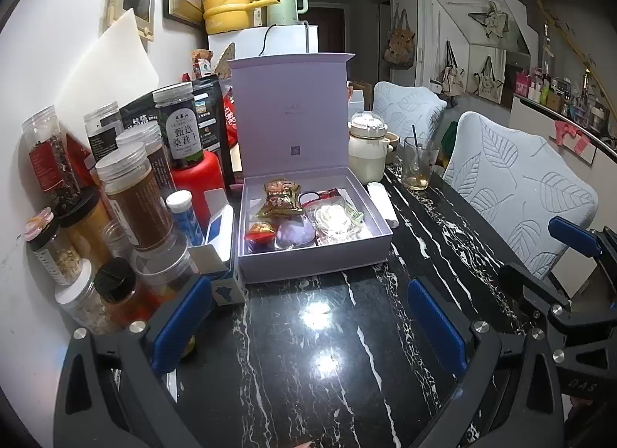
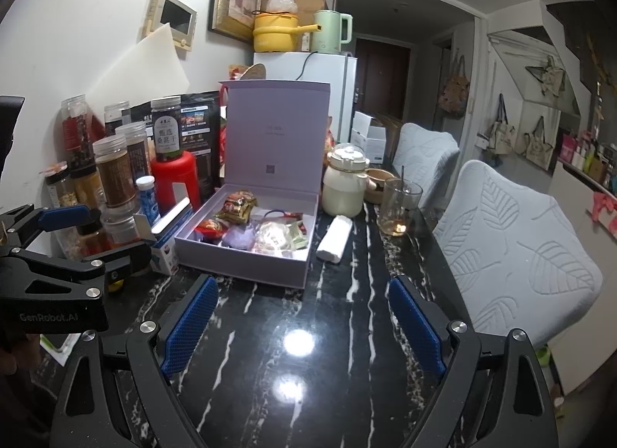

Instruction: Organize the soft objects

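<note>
An open lilac box [image 1: 308,259] [image 2: 239,262] stands on the black marble table, its lid upright behind it. Inside lie soft wrapped items: a gold-red packet [image 1: 279,197] [image 2: 237,207], a purple pouch [image 1: 295,234] [image 2: 241,235], a clear bag with a white item [image 1: 333,218] [image 2: 275,235] and a red sweet [image 1: 260,234] [image 2: 210,226]. A white folded roll [image 1: 381,201] [image 2: 334,237] lies on the table right of the box. My left gripper [image 1: 312,320] is open and empty in front of the box. My right gripper [image 2: 300,326] is open and empty too.
Several jars and bottles [image 1: 131,193] [image 2: 115,174] and a red bottle [image 1: 198,181] crowd the left by the wall. A cream pot [image 1: 366,147] [image 2: 345,185] and a glass with a spoon [image 1: 418,164] [image 2: 397,207] stand right of the box. Leaf-patterned chairs [image 1: 520,185] [image 2: 513,247] line the right edge.
</note>
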### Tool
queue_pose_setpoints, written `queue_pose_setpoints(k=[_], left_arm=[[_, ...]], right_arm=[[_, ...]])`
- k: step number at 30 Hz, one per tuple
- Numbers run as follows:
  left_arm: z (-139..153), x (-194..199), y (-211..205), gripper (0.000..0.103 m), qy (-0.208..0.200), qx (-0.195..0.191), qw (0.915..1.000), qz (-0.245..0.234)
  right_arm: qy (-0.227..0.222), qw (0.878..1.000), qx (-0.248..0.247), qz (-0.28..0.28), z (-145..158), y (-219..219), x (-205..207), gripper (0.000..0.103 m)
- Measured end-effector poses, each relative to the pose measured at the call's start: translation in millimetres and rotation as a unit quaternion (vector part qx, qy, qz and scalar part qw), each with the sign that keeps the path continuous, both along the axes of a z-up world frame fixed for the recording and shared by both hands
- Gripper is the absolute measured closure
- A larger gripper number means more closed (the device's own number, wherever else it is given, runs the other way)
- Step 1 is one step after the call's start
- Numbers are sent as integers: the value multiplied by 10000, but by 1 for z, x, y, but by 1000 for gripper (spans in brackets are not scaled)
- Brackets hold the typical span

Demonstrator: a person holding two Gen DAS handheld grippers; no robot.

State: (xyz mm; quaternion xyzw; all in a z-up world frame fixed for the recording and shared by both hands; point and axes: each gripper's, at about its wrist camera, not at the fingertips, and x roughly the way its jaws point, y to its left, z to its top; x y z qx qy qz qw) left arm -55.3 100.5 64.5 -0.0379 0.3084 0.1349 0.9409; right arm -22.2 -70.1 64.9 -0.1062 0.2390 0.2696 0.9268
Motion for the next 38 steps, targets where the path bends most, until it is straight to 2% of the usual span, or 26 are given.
queue_pose_setpoints(k=[38], left_arm=[[-15,10,3,0,225,-77,9997,-45]], right_arm=[[114,9999,-80,-34,-9,1,9,12]])
